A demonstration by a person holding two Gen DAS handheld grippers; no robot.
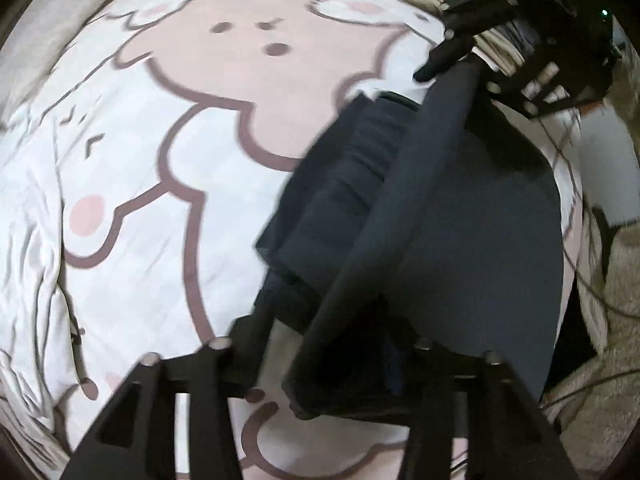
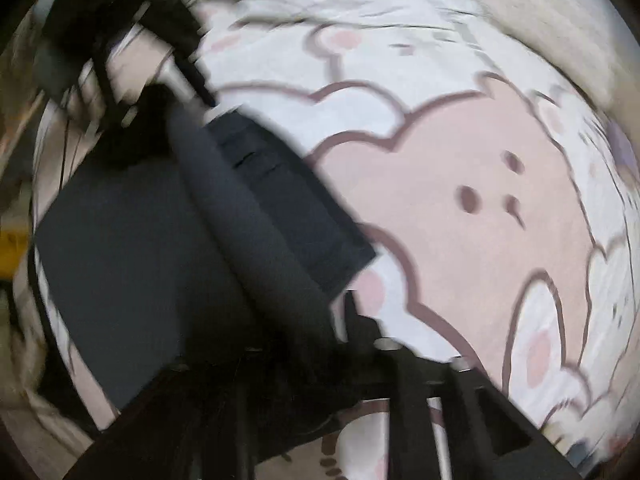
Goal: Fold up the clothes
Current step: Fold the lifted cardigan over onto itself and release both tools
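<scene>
Your dark garment (image 1: 460,220) lies folded on the bear-print bedsheet (image 1: 120,200), beside the pink bear face (image 1: 256,40). Your left gripper (image 1: 320,344) hangs over the garment's raised fold, jaws parted; whether the pads still press the cloth you cannot tell. Your right gripper (image 2: 304,332) stands likewise at the garment's far end.

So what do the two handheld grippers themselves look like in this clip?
Both are matte black. The left gripper shows two angular fingers with triangular cut-outs and silver bolt heads at the pivots. The right gripper has similar black fingers with silver bolts. Seen from the left wrist, the right unit carries thin dark cables and a small green light. No sleeve is visible.
</scene>
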